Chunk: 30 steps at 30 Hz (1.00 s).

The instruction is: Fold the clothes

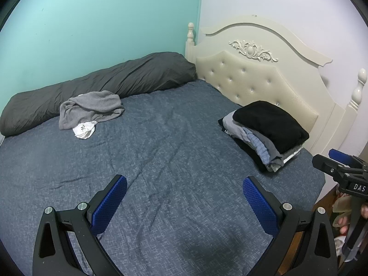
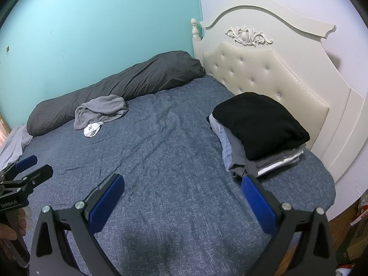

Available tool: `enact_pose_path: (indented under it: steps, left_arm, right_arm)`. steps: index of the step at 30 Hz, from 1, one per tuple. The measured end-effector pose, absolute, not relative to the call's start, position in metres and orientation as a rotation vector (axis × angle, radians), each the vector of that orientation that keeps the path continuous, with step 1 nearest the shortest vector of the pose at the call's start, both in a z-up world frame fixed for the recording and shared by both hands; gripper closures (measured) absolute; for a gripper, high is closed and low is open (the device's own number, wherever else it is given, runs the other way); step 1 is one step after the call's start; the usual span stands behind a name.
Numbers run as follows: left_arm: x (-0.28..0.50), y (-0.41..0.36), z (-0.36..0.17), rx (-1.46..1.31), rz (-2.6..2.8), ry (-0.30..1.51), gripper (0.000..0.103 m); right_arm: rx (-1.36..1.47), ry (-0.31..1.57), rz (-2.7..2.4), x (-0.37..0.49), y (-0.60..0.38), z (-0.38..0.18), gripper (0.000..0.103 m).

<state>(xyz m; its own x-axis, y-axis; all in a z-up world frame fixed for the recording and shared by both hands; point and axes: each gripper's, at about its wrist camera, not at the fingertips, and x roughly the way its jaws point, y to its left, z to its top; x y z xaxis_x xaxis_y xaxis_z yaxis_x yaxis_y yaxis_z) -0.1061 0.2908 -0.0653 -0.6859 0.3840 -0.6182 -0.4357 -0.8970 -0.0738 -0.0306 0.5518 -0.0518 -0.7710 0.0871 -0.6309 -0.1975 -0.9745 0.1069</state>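
Nearest the cameras, the left gripper and the right gripper both hover over the near edge of the bed, each with its blue pads spread wide and nothing between them; the bare stretch of blue-grey sheet directly below them is free for laying a garment out. Further in, along the headboard edge toward the near right corner, sits the folded stack, topped by a black piece and resting close against the cream headboard, so that part of the job looks done. The work still waiting is the crumpled grey garment with a small white piece poking out at its near side, lying toward the far left part of the bed, touching or just beside the long dark bolster pillow that runs along the teal wall. From both grippers this heap lies ahead and to the left, its long axis running roughly parallel to the bolster; the left gripper is judged the nearer one, so it would likely lead the reach, with the right following across the open sheet to help spread the cloth
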Motion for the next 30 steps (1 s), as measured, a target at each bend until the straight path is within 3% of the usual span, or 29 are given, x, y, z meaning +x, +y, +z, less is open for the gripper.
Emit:
enact_pose_path:
  steps: [30]
  left_arm:
    - [-0.1066,0.2850,-0.0646,-0.903,2.541,0.091,0.000]
  right_arm:
    - [-1.000,0.254,2.805,-0.0312,0.5496,-0.0572,0.000]
